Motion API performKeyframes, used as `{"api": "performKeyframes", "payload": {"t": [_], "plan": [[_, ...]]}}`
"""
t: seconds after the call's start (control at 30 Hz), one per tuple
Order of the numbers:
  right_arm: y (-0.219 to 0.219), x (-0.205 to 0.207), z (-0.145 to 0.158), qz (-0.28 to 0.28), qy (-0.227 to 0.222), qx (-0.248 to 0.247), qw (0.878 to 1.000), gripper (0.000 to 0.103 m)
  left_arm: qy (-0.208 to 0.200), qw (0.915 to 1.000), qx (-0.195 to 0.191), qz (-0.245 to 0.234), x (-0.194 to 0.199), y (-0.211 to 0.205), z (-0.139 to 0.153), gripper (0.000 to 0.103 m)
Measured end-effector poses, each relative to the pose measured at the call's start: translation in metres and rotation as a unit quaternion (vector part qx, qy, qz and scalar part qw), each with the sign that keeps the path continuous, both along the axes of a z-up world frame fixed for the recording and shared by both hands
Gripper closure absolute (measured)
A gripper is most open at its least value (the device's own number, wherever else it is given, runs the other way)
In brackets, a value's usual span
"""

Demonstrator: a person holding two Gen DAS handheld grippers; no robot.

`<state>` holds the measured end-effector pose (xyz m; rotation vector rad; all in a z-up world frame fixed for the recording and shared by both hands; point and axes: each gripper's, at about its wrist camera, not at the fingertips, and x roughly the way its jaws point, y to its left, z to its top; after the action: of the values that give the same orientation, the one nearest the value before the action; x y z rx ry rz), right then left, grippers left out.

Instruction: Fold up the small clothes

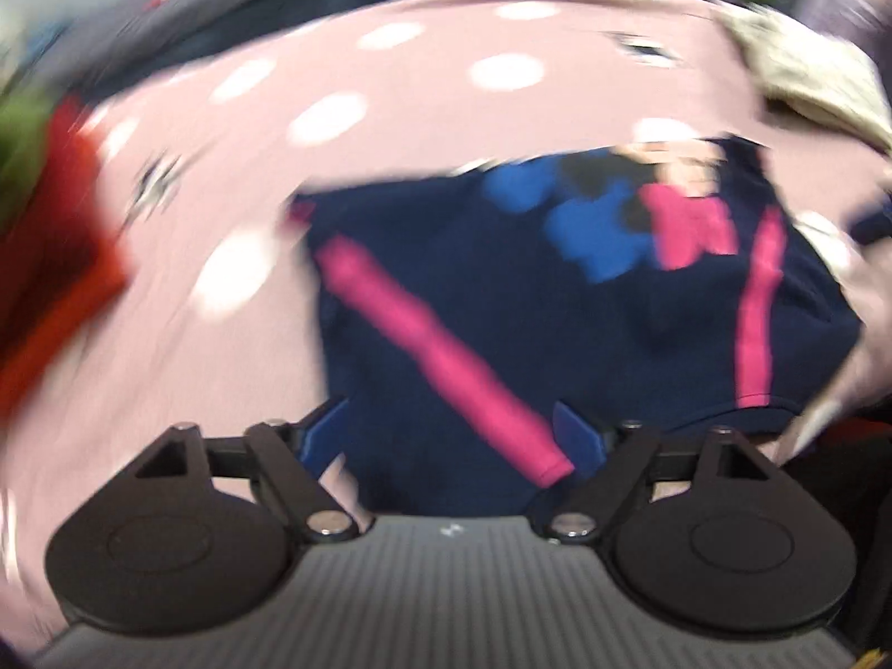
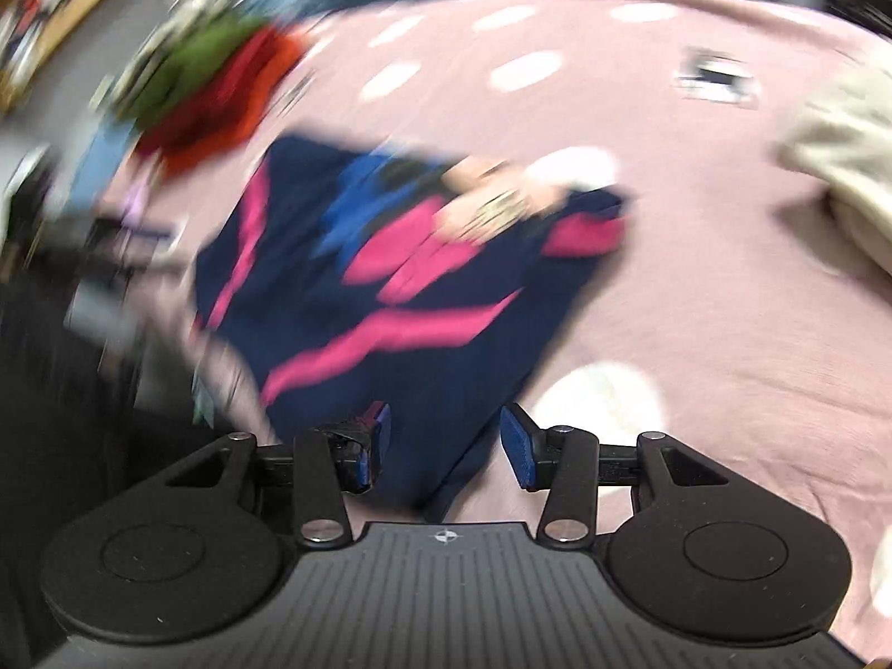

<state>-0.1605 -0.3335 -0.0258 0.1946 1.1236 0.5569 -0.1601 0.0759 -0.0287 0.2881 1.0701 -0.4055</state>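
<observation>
Left wrist view was smeared by motion, yet the main layout read clearly: a navy garment [image 1: 502, 301] with pink stripes and a blue and pink print lay spread on a pink bedcover [image 1: 390, 111] dotted with white spots. The left gripper [image 1: 454, 437] hung over the garment's near edge with its jaws standing wide; the cloth showed between the blue pads [image 1: 580, 435] but neither pad pressed on it, so nothing was held. That spacing looked like a release, leaving the fabric to settle flat on the cover rather than bunch. Left of the garment sat a red and green heap of other clothes [image 1: 50, 212], probably a pile kept aside, and beyond the garment's far right corner lay a cream-coloured piece [image 1: 808, 67]. Right wrist view showed the same garment [image 2: 390, 279] from the other side, lying flat in the middle of the bedcover [image 2: 725, 279], with a pink stripe running across it in a way that suggested part of it was already turned over itself; the blur kept that from being certain. The right gripper [image 2: 446, 446] stood over the garment's near tip, jaws apart, cloth lying between its pads [image 2: 515, 454] without being pinched. The red and green heap [image 2: 212, 95] lay just past the garment's far left corner, the cream piece [image 2: 836, 156] well off to the right.
</observation>
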Motion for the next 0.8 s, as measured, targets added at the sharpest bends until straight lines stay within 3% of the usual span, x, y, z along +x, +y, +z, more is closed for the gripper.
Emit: {"api": "performKeyframes", "payload": {"t": [0.1,0.23,0.3,0.43,0.5,0.53,0.7,0.77,0.8], "plan": [[-0.007,0.019,-0.017,-0.057,0.034,0.026,0.997,0.025,-0.005,0.9994,-0.013,-0.033,0.018,-0.039,-0.009,0.028],[-0.01,0.034,-0.041,-0.124,0.085,0.061,0.987,0.024,-0.002,0.9986,-0.025,-0.047,0.037,-0.076,-0.022,0.049],[-0.012,0.033,-0.05,-0.145,0.103,0.074,0.981,0.024,0.003,0.9974,-0.044,-0.057,0.045,-0.092,-0.026,0.054],[-0.019,0.02,-0.059,-0.177,0.116,0.119,0.97,0.021,-0.014,0.9933,-0.003,-0.114,0.054,-0.131,-0.044,0.055],[-0.024,0.015,-0.061,-0.186,0.135,0.146,0.962,0.021,-0.002,0.9911,0.018,-0.132,0.06,-0.143,-0.055,0.055],[-0.026,0.012,-0.062,-0.191,0.136,0.153,0.96,0.021,0.014,0.9902,0.028,-0.136,0.063,-0.147,-0.063,0.055],[-0.029,0.01,-0.07,-0.226,0.15,0.197,0.942,0.02,0.017,0.9917,0.025,-0.125,0.068,-0.146,-0.07,0.048],[-0.027,0.011,-0.071,-0.228,0.153,0.205,0.939,0.025,0.022,0.9922,0.022,-0.121,0.071,-0.144,-0.068,0.045],[-0.026,0.013,-0.069,-0.225,0.154,0.2,0.941,0.041,0.026,0.9925,0.019,-0.117,0.072,-0.141,-0.065,0.044]]}}
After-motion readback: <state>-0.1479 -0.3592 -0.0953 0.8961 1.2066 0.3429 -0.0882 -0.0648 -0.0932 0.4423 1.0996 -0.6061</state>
